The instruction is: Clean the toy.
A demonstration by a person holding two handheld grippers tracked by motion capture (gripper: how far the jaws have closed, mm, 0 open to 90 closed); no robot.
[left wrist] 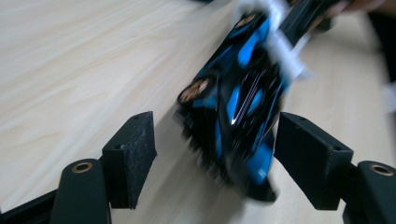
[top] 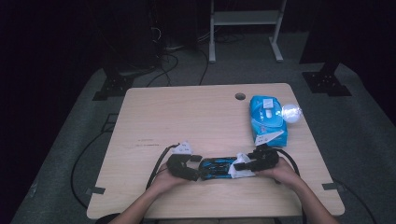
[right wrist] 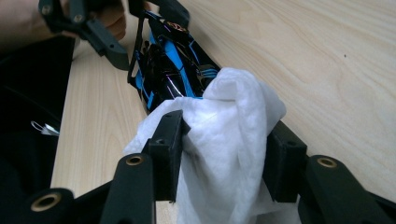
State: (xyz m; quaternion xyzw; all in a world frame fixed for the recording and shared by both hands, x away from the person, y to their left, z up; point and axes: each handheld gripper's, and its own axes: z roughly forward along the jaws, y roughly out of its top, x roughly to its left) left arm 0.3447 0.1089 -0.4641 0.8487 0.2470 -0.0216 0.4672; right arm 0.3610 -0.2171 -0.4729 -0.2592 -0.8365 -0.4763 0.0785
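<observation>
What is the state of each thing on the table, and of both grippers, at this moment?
toy car: black and blue, lying between the two grippers, tilted in the left gripper view.
white wipe: crumpled, pressed against the car's end.
left gripper: open, car between the jaws, a gap at the left pad.
right gripper: shut on the white wipe.
blue wipes pack: lying flat, apart from the grippers.

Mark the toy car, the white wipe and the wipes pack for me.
toy car point(left wrist: 233, 116), left gripper view, blue-and-black body.
white wipe point(right wrist: 229, 130), right gripper view, bunched middle.
wipes pack point(top: 266, 116), high view, blue top.
</observation>
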